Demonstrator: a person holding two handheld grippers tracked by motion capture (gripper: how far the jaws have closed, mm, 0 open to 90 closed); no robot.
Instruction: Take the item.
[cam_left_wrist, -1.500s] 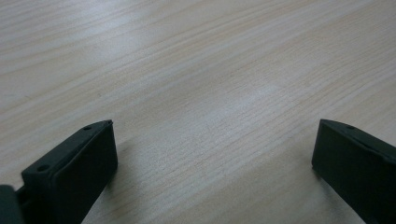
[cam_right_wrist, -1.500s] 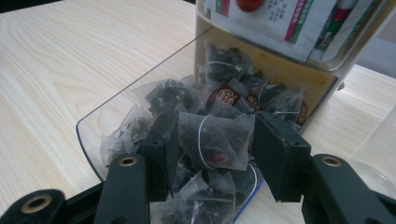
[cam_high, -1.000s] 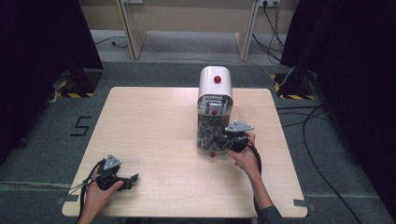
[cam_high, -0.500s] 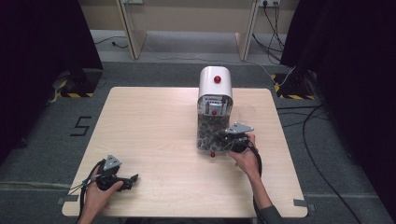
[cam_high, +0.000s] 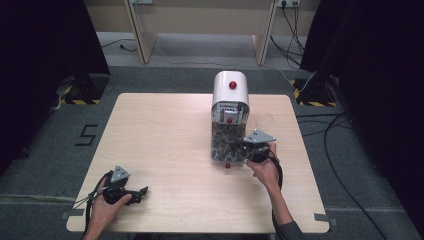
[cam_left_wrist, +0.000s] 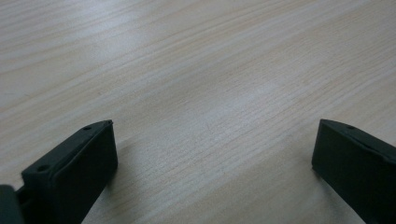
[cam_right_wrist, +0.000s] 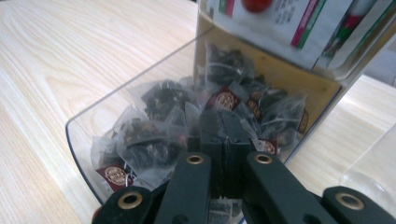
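**Tea-bag dispenser, right gripper inside tray**

White dispenser (cam_high: 230, 107) upright at table (cam_high: 165, 130) centre-right, red knob on top, clear tray (cam_right_wrist: 88, 135) open at front. Tray heaped with mesh tea bags (cam_right_wrist: 159, 140), dark leaf, red-and-gold tags. Right gripper (cam_right_wrist: 223, 135) reaching into heap, jaws pressed together; a thread seen at the seam, whether a bag is caught cannot be told. High view: right hand (cam_high: 263, 167) at tray's right side, forearm angled in from below. Left gripper (cam_left_wrist: 215, 154) low over bare wood near front-left corner, jaws wide apart, nothing between. Left hand (cam_high: 107, 202) wrapped round handle, cable looped beside.
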